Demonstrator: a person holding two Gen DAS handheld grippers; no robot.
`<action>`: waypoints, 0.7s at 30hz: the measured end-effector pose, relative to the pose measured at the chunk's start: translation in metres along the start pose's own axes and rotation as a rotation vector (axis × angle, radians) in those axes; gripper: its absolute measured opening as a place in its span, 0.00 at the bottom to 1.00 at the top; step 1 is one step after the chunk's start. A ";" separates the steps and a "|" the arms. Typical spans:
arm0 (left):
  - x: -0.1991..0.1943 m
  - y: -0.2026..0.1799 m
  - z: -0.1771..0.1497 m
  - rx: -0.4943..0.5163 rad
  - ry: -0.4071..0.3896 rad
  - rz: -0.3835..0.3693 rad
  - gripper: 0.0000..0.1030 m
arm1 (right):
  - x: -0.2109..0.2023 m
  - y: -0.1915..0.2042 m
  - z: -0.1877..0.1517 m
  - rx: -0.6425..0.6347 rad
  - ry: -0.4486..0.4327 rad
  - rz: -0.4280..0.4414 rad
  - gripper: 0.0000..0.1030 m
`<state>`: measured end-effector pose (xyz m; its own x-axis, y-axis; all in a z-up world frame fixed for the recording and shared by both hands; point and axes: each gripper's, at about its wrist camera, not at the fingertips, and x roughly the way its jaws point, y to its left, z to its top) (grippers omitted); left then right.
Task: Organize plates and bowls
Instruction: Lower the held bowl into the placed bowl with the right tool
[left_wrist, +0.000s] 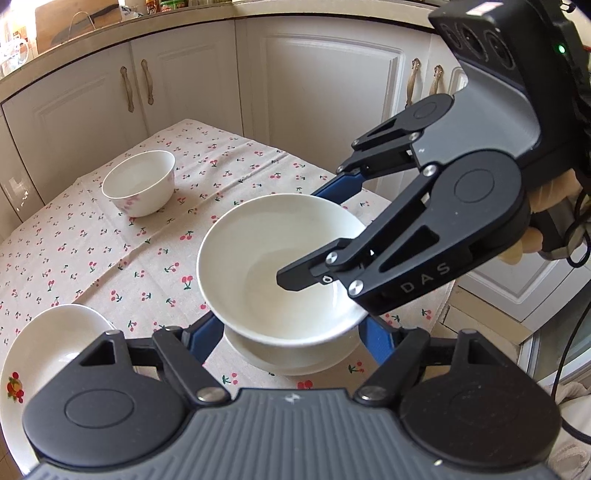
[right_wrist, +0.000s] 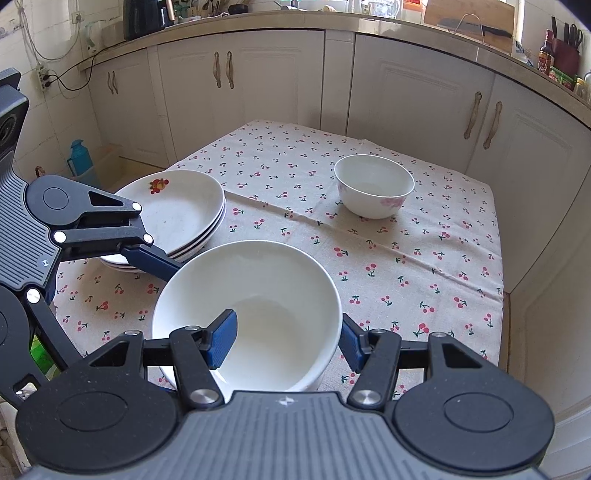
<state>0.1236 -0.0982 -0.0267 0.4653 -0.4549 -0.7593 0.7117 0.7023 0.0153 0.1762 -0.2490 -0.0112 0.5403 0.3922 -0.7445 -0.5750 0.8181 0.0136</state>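
A large white bowl (left_wrist: 273, 266) (right_wrist: 258, 295) sits nested on another white bowl (left_wrist: 295, 360) on the cherry-print tablecloth. My left gripper (left_wrist: 291, 336) is open, its blue fingers on either side of the bowls' near edge. My right gripper (right_wrist: 288, 343) is open around the top bowl's rim, one blue finger (right_wrist: 221, 339) inside and one outside; whether the pads touch it I cannot tell. A small pink-flowered bowl (left_wrist: 140, 182) (right_wrist: 373, 186) stands apart further back. A stack of white plates (right_wrist: 181, 214) (left_wrist: 48, 350) lies to the left.
The table (right_wrist: 424, 258) is small, with edges close on the far and right sides. White kitchen cabinets (right_wrist: 406, 92) surround it. A blue bottle (right_wrist: 79, 157) stands on the floor at the left.
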 end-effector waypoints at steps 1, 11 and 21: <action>0.000 0.000 0.000 -0.001 0.003 -0.003 0.77 | 0.000 0.000 -0.001 -0.001 0.002 0.002 0.62; 0.000 -0.001 -0.005 -0.001 0.021 -0.019 0.77 | 0.003 0.004 -0.006 -0.001 0.023 0.006 0.62; 0.005 0.002 -0.007 -0.012 0.034 -0.026 0.77 | 0.007 0.006 -0.006 -0.002 0.036 0.007 0.62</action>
<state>0.1232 -0.0954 -0.0352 0.4282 -0.4546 -0.7810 0.7170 0.6970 -0.0127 0.1730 -0.2442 -0.0205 0.5140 0.3828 -0.7677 -0.5798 0.8146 0.0180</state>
